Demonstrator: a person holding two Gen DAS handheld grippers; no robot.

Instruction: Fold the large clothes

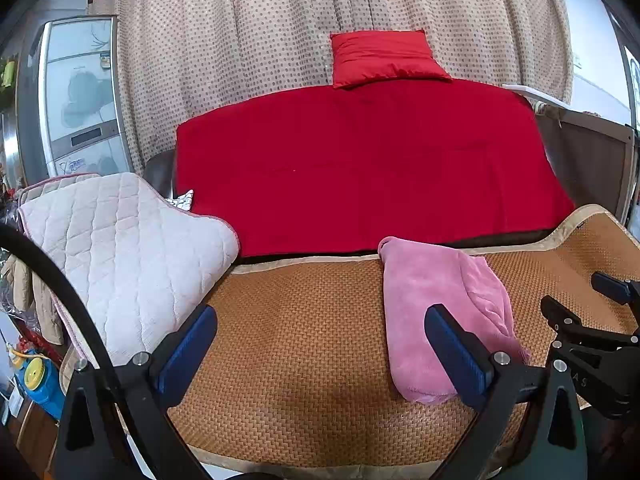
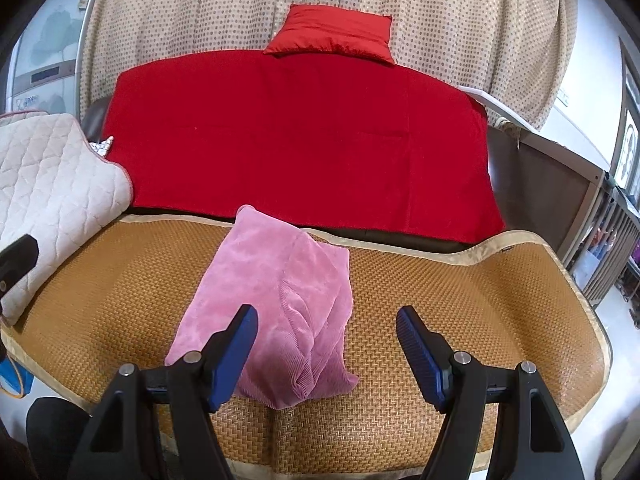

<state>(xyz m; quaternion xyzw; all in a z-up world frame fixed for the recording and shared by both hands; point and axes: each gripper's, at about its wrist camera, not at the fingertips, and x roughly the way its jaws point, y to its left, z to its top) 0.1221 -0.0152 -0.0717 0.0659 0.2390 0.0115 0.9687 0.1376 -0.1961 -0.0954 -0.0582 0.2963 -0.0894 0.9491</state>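
A pink plush garment (image 1: 436, 304) (image 2: 280, 296) lies folded into a narrow bundle on the woven bamboo mat (image 1: 304, 340) (image 2: 460, 292). My left gripper (image 1: 320, 340) hovers open over bare mat, its right finger just in front of the bundle's left edge. My right gripper (image 2: 326, 340) is open above the bundle's near end, with the left blue pad over the cloth and nothing pinched. In the left wrist view the right gripper's black frame shows at the right edge.
A red blanket (image 1: 360, 168) (image 2: 300, 140) covers the sofa back, with a red cushion (image 1: 384, 56) (image 2: 336, 34) on top. A quilted beige pad (image 1: 120, 248) (image 2: 52, 176) drapes the left armrest. Dotted curtains hang behind. Floor clutter sits at the lower left.
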